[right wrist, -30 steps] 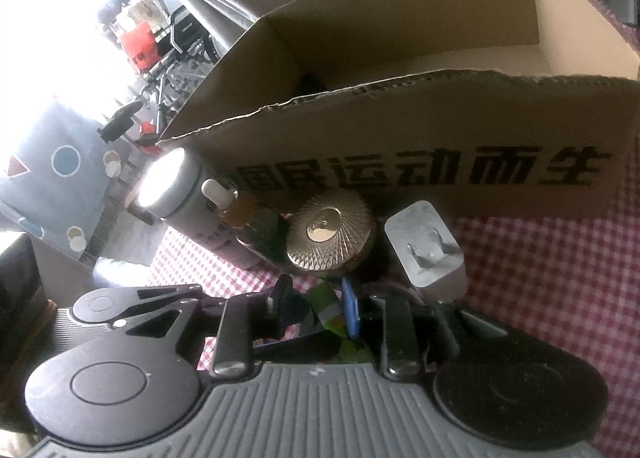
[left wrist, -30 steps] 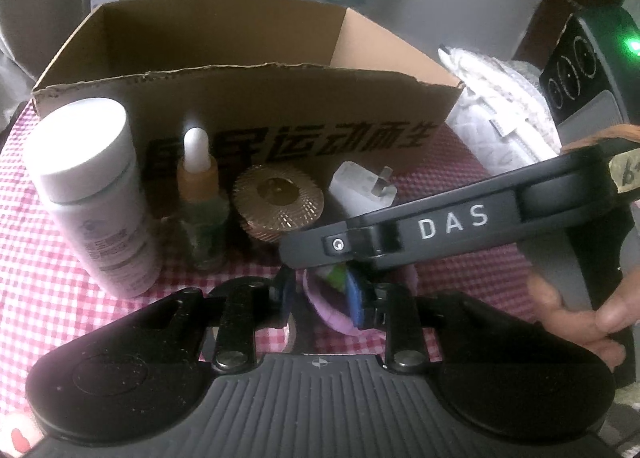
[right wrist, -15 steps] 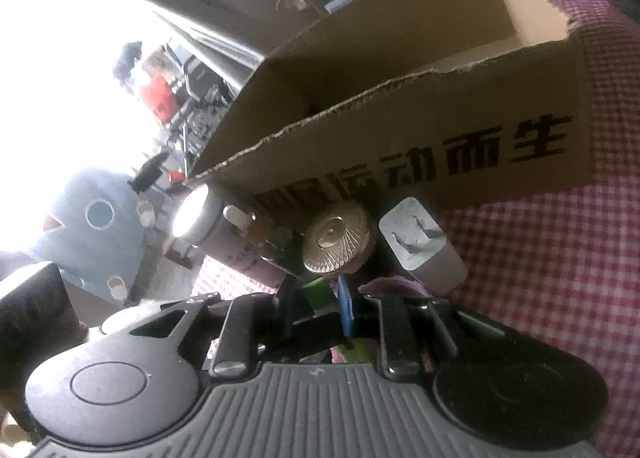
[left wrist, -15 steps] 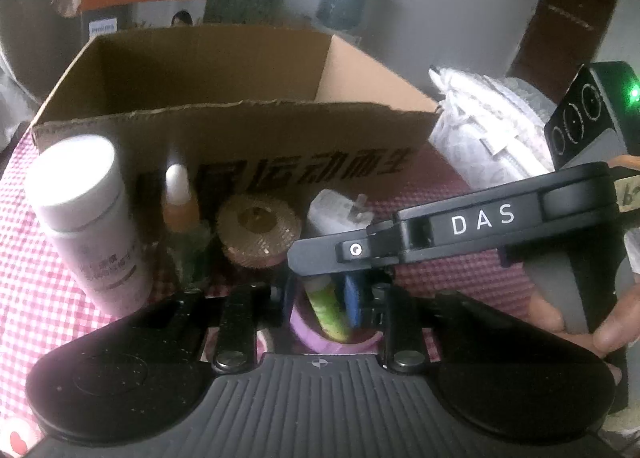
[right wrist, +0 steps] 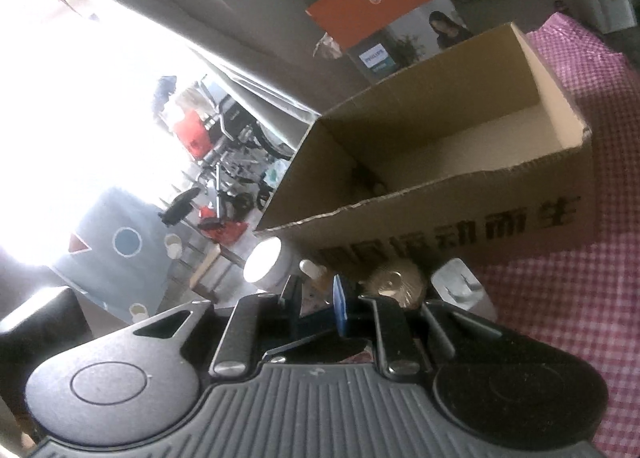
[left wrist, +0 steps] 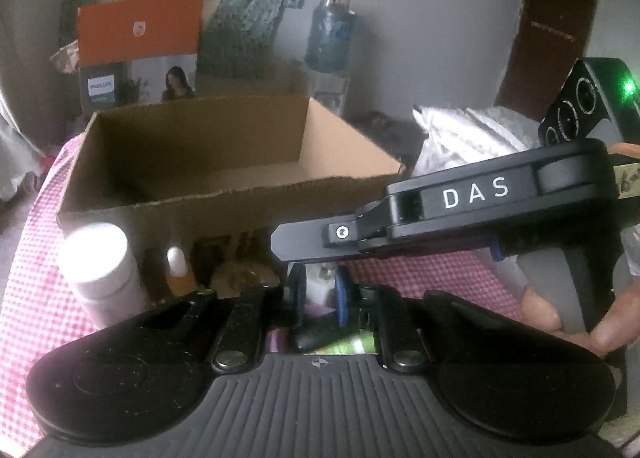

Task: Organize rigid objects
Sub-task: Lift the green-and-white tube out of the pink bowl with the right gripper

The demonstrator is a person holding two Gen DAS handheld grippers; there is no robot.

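An open cardboard box (left wrist: 224, 197) (right wrist: 440, 197) stands on the pink checked cloth (left wrist: 24, 298). Along its front wall stand a white bottle (left wrist: 96, 258) (right wrist: 266, 262), a dropper bottle (left wrist: 176, 262) (right wrist: 312, 270), a gold ribbed lid (left wrist: 244, 274) (right wrist: 396, 282) and a white plug (right wrist: 460, 286). My left gripper (left wrist: 319, 292) is shut with nothing pressed between its pads. A green tube (left wrist: 352, 342) and a purple ring (left wrist: 276, 338) show low under its fingers. My right gripper (left wrist: 280, 246) (right wrist: 316, 298), also shut and holding nothing, reaches in from the right just above the left fingertips.
Behind the box lean an orange carton (left wrist: 140, 29) (right wrist: 372, 5) and a blue water bottle (left wrist: 332, 37). A white bundle of cloth (left wrist: 460, 129) lies right of the box. A hand (left wrist: 540, 310) holds the right gripper's handle. Left of the table a bright doorway opens.
Both grippers have risen and tipped upward, so more of the box's inside shows. Both pairs of jaws have narrowed to shut. The green tube has slid from between the left fingers to below them.
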